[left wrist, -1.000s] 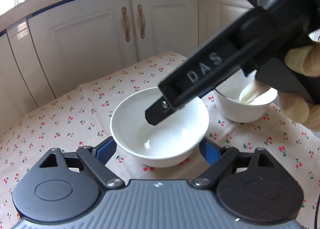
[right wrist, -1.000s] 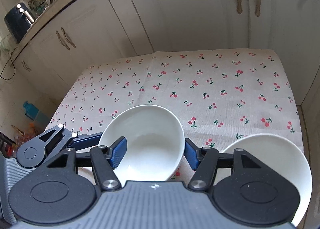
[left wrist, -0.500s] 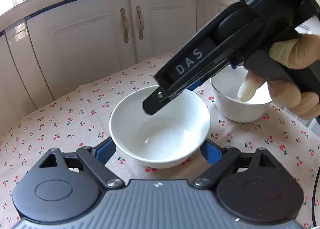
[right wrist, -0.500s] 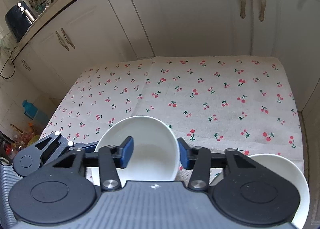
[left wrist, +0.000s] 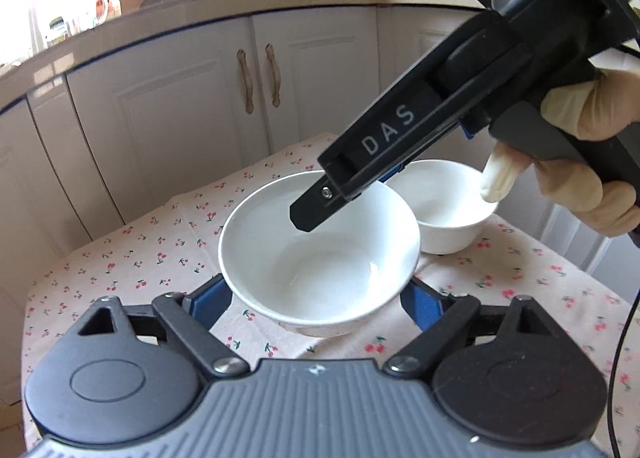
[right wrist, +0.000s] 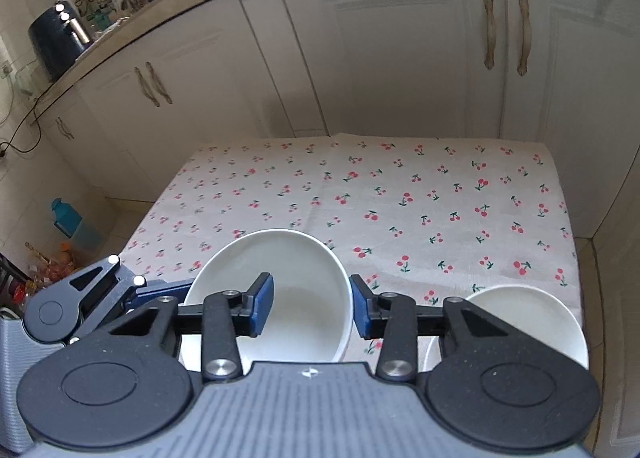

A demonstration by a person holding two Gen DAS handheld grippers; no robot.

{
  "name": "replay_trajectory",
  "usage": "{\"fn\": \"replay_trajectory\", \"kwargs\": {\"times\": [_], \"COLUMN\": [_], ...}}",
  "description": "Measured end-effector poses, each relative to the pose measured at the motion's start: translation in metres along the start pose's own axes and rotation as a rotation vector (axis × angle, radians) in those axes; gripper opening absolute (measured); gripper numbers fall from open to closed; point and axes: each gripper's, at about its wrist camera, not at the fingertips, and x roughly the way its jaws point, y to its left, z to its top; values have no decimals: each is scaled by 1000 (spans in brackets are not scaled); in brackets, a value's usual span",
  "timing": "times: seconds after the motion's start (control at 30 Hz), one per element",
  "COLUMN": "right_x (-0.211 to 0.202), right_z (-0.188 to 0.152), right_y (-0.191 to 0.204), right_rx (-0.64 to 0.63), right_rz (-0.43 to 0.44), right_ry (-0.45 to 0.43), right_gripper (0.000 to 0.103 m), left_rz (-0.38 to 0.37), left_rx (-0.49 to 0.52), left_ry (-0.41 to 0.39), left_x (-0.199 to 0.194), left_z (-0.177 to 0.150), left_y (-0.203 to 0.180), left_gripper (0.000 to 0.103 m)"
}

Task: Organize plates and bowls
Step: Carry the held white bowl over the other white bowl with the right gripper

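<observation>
Bowl (right wrist: 276,290) rim clamped, right tool (right wrist: 312,308), open tablecloth (right wrist: 400,194) beyond

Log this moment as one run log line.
right gripper: shut on held bowl rim | left gripper: straddles it, grip unclear | other bowl: on tablecloth

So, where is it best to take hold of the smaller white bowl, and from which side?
Pinch the smaller bowl at its rim, one finger inside and one outside, coming from above on the side away from the large bowl. It stands upright, empty, mouth up; its wall is thin.
</observation>
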Motion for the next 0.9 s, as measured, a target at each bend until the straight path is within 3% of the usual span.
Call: {"fn": "replay_trajectory", "kwargs": {"times": [0.47,0.9], "right_x": [-76,-102], "right_z": [-64,-130], "right_y": [57,87], "right_rx": [-22,-19], "right_rz": [-14,-25], "right_ry": [-16,0], "right_gripper": [50,52], "left_rz": [-25,-68], "left_rx": [20,1], "left_ry": [-40,-28], "left_x": [-101,-138], "left_z": [-38,-82], "left_y": [-45,-72], "left_gripper": [91,90]}}
